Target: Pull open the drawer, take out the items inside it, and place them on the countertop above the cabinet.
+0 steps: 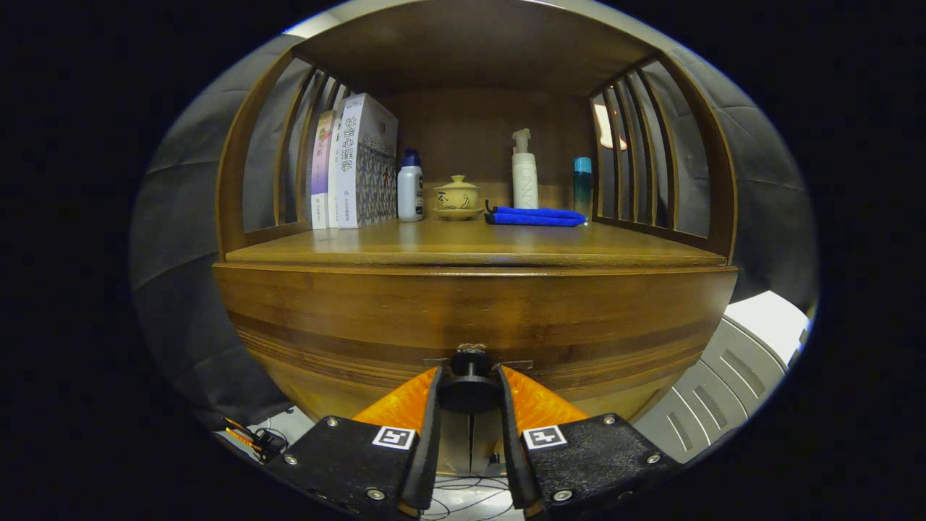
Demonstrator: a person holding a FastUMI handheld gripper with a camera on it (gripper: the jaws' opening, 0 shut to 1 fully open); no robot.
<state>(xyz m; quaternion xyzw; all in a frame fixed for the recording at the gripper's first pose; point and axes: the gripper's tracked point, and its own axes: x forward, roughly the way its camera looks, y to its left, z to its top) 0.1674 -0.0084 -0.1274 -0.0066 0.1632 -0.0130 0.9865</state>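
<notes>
I've got the gripper (470,383) closed around the drawer knob (470,391), both fingers (405,401) look pressed against its sides. The drawer front (470,318) is flush with the cabinet, so I read it as fully shut. We're on step one, grip made, pull not started. The items inside are hidden from me.

Next move, as I judge it: straight pull back along the drawer axis, keep the squeeze on. The knob is small and round, could slip out if I angle off.

The countertop (470,246) above has bare wood along its front edge. Further back: books (354,163), a white bottle (410,189), a lidded cup (457,197), a pump bottle (524,174), a teal bottle (582,181), a blue cloth (535,215). So drop the items at the front, clear of the cloth.
</notes>
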